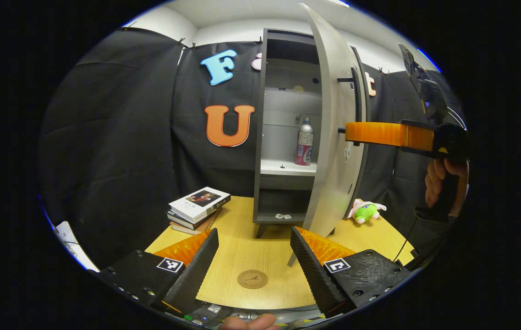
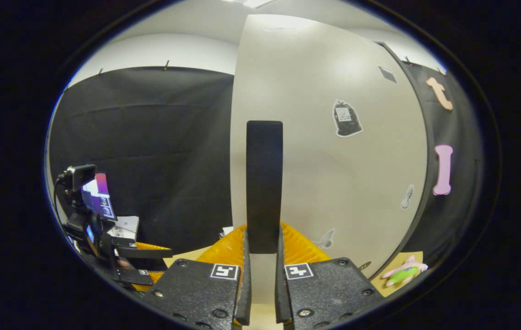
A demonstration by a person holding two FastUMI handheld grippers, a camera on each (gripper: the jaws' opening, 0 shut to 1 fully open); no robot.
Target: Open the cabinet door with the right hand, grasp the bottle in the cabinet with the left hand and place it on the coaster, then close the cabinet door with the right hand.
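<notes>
Silver-capped bottle (image 1: 304, 142) stands upright inside cabinet (image 1: 283, 167).

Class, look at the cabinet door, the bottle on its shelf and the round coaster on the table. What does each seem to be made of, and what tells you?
Cabinet door: probably painted or laminated board; smooth, matt, pale grey.
Bottle: likely plastic; silvery top, printed wrap label.
Coaster: perhaps wood or cork; flat tan disc, dark stamped mark.

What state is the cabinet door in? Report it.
Open. In the left gripper view the cabinet door is swung out, exposing the bottle upright on a shelf; the right gripper is shut on its handle.
</notes>
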